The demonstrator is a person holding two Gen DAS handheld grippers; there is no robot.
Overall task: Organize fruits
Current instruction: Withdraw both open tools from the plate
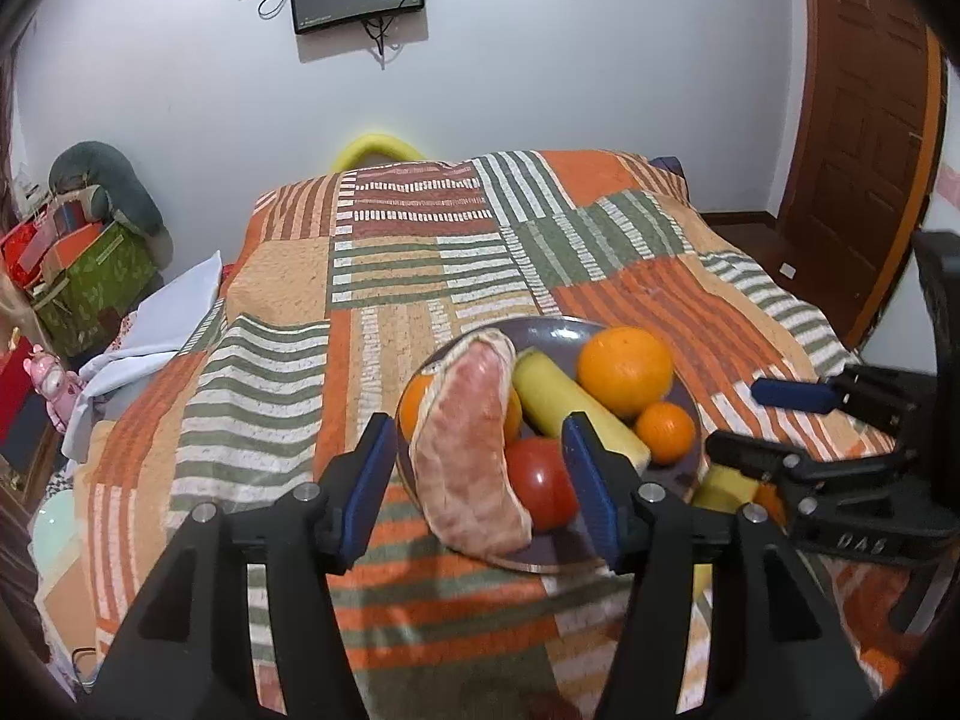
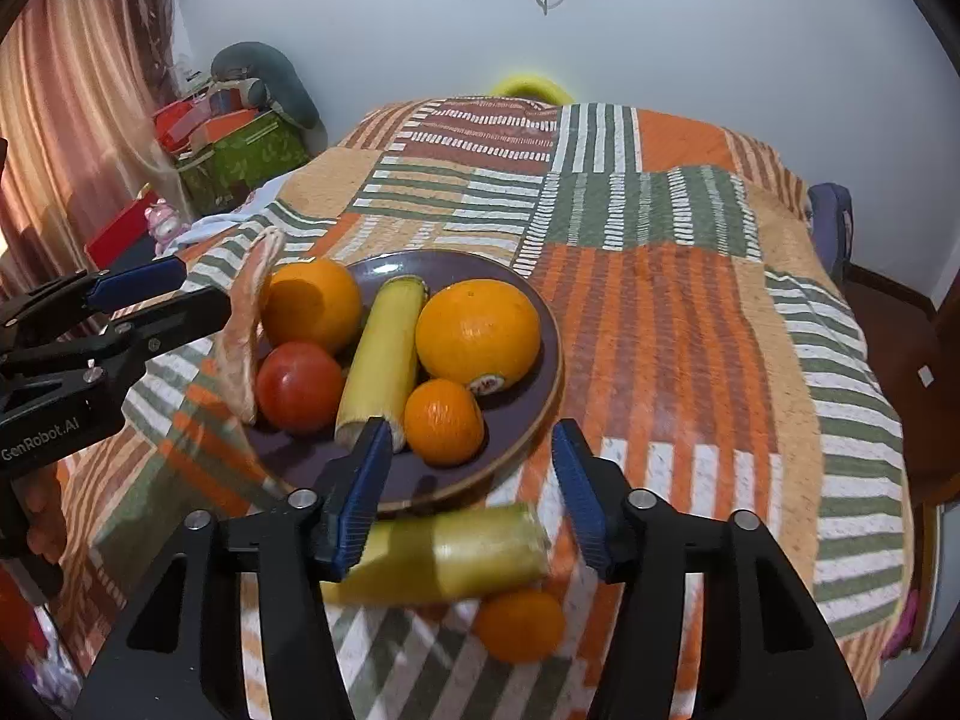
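Your left gripper (image 1: pixel 480 480) hovers over the near-left rim of the purple plate (image 2: pixel 534 324), jaws spread wide and gripping nothing. Your right gripper (image 2: pixel 468 480) hangs low at the plate's near edge, likewise open and empty. The pink, peeled pomelo segment (image 1: pixel 474 450) leans upright on the plate's left rim, between your left fingers. A yellow corn piece (image 2: pixel 444 558) lies off-plate, beneath your right gripper.

I see a dark purple round plate (image 2: pixel 534 414) holding two large oranges (image 2: pixel 478 331), a red tomato (image 2: pixel 298 385), a small tangerine (image 2: pixel 443 421), a yellow corn cob (image 2: pixel 384 351) and a leaning pink pomelo wedge (image 1: pixel 474 450).
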